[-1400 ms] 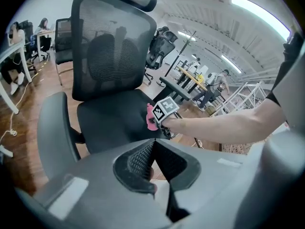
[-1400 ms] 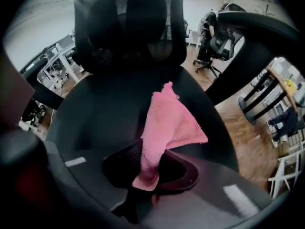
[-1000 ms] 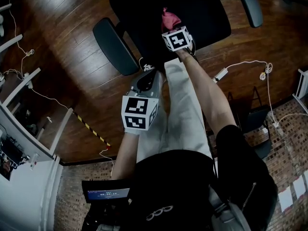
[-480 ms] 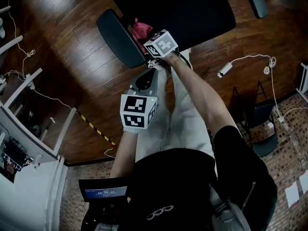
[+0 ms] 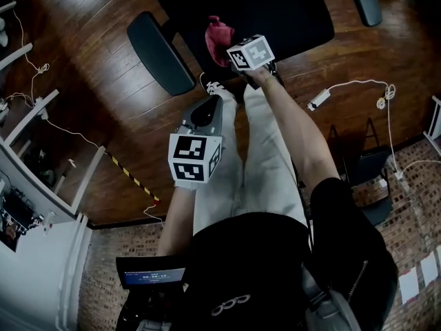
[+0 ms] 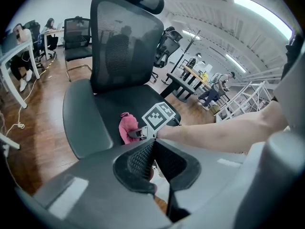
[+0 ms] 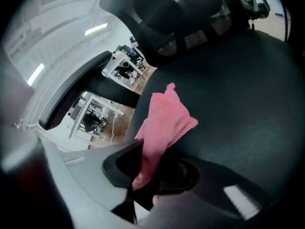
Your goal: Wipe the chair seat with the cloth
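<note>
A black mesh office chair stands ahead of me, its seat [image 5: 275,12] at the top of the head view. A pink cloth [image 5: 218,38] lies on the seat's front left part. My right gripper [image 5: 231,47] is shut on that cloth [image 7: 162,120], which drapes from its jaws onto the seat [image 7: 238,94]. My left gripper [image 5: 207,112] is held back above my lap, away from the seat; its jaws are pressed together with nothing between them. From the left gripper view I see the cloth [image 6: 127,127], the seat [image 6: 114,99] and the right gripper [image 6: 138,133].
The chair's left armrest [image 5: 160,52] lies close beside the cloth, the right armrest [image 5: 364,2] at the top right. White cables and a power strip [image 5: 318,102] trail over the wooden floor. Desks stand at the left [image 5: 27,136]. Other chairs and people sit far behind [image 6: 76,37].
My right gripper has carried the cloth from the seat's left edge by the armrest back toward the right. The left gripper has stayed in place.
</note>
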`<state>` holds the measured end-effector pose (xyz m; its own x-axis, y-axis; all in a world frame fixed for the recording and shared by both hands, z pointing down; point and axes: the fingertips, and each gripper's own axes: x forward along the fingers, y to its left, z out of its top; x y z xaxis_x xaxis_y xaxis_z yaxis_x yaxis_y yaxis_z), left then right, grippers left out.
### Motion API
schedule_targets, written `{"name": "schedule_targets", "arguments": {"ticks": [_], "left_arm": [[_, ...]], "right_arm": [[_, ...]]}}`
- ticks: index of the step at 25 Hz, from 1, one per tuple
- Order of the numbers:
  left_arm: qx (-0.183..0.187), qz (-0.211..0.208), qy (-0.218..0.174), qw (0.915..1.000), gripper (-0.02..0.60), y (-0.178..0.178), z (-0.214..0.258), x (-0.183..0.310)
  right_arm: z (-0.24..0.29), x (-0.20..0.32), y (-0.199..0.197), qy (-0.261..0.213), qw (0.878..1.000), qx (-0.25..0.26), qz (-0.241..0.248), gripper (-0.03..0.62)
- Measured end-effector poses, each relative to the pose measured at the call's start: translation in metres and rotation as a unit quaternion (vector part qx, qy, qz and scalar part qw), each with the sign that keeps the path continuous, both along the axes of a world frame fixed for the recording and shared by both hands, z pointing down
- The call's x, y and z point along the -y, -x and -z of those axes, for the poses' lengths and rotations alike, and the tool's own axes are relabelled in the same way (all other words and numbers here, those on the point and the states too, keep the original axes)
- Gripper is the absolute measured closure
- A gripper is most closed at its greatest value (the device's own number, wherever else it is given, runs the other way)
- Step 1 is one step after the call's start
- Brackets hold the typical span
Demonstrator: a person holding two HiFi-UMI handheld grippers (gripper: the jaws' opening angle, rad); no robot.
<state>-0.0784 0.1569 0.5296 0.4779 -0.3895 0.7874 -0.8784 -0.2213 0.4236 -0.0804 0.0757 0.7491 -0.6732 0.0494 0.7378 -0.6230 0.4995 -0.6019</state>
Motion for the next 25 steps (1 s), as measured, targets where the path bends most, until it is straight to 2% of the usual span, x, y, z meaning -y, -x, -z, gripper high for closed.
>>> {"name": "schedule_targets", "arguments": {"ticks": [4,8,15,21,25], "left_arm": [[-0.001,0.004,0.002,1.0,0.588,-0.025,0.001,0.002],[-0.001,0.006,0.004,1.0,0.588,-0.047,0.0,0.002],[0.001,0.002,0.001,1.0,0.588,-0.081,0.001,0.004],[0.007,-0.011,-0.004,0.9999,0.588,-0.103,0.005,0.005],[0.003,-0.018,-0.011,0.9998,0.588,-0.115,0.012,0.002]], "right_arm": [[-0.016,0.026,-0.064,-0.002,0.998,-0.051,-0.025,0.52],[-0.021,0.049,-0.118,0.0,0.996,-0.08,-0.044,0.52],[-0.015,0.093,-0.207,-0.034,0.987,-0.131,-0.084,0.52],[-0.001,0.119,-0.282,-0.063,0.973,-0.177,-0.134,0.52],[0.012,0.128,-0.332,-0.084,0.956,-0.228,-0.167,0.519]]}}
